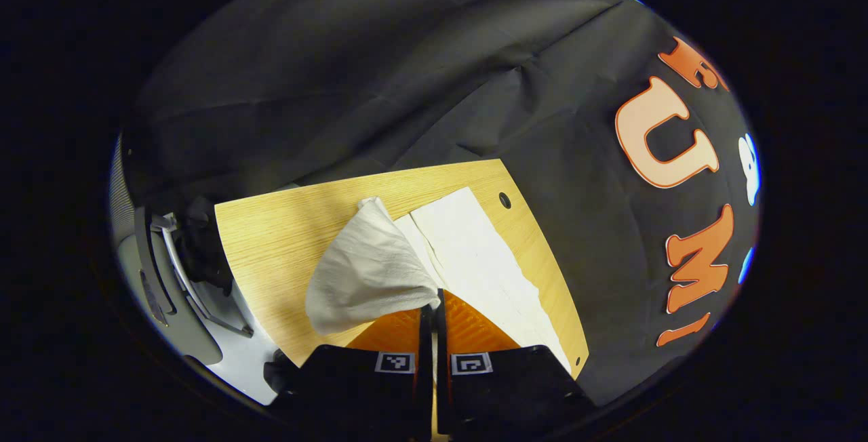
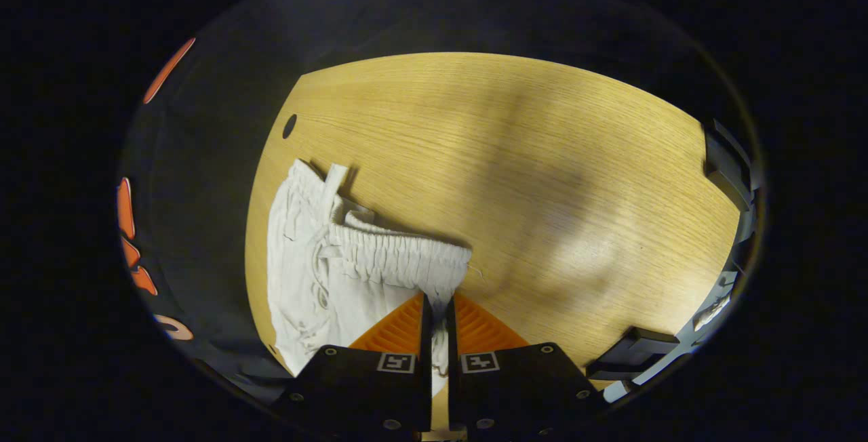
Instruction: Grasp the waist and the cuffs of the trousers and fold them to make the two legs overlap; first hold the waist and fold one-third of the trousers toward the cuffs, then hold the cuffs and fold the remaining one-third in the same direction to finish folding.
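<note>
White trousers [image 1: 475,252] are seen lying on a light wood worktop [image 1: 285,238], in the centre of the left gripper view. One leg is laid flat, running from the frame centre toward the lower right. The other leg's cuff end [image 1: 366,272] is lifted off the worktop and bunched, drooping to the left of centre. This bunched cloth is pinched at its lower right edge by the left gripper [image 1: 434,306], whose fingers [image 1: 425,333] are pressed together on it at bottom centre.

In the right gripper view the elastic waist [image 2: 400,259] of the trousers is seen gathered across the lower left of centre, with a drawstring tab [image 2: 336,177] sticking up at the far end. The rest of the cloth is spread to the lower left, near the worktop edge. The near corner of the waistband is clamped by the right gripper [image 2: 437,303], fingers [image 2: 426,333] closed on it at bottom centre.

A small round hole [image 2: 289,125] is noted in the worktop at upper left of the right gripper view. Black cloth wall [image 1: 339,76] is seen behind the worktop. Dark brackets [image 2: 725,164] are visible at the right edge of the frame. A grey and white object [image 1: 176,279], not identifiable, is seen at the far left of the left gripper view.
</note>
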`<state>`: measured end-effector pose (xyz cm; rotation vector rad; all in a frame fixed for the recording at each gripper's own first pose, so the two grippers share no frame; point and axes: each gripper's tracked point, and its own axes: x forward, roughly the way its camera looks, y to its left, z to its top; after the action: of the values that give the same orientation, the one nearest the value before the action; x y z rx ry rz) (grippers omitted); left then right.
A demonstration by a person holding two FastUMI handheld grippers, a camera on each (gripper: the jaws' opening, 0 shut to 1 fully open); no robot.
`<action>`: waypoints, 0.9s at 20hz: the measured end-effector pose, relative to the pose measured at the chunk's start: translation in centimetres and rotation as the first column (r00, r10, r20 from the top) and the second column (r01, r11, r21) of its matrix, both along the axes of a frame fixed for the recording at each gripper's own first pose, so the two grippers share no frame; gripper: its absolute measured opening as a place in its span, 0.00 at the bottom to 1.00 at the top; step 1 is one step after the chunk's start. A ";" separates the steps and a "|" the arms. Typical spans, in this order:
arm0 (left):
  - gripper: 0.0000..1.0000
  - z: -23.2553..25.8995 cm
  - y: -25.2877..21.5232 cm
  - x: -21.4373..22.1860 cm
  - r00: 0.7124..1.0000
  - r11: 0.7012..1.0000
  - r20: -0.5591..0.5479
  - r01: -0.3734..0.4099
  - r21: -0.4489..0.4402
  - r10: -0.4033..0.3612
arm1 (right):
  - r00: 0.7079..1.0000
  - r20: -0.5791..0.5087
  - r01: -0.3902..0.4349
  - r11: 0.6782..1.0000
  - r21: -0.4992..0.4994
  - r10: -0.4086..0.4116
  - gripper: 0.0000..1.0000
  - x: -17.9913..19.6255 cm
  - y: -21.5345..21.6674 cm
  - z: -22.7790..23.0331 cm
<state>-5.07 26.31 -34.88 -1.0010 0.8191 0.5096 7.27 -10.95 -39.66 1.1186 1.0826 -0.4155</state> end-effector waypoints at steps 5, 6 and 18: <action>0.06 0.4 0.0 2.2 0.993 0.992 -0.030 0.118 0.046 -0.117 | 1.000 -0.023 -0.008 1.000 0.022 0.008 0.06 -0.3 0.1 2.4; 0.06 0.6 -0.1 3.2 0.989 0.988 -0.028 0.146 0.052 -0.144 | 1.000 -0.025 -0.010 1.000 0.024 0.011 0.06 0.0 0.2 2.9; 0.06 -4.5 0.6 13.5 0.913 0.915 -0.081 0.403 0.038 -0.399 | 0.998 0.056 0.038 0.999 -0.028 -0.037 0.06 6.4 1.0 10.0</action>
<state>8.38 26.88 -39.37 -0.7394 1.0405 0.2123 13.67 -9.92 -29.62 1.1194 1.0054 -0.4264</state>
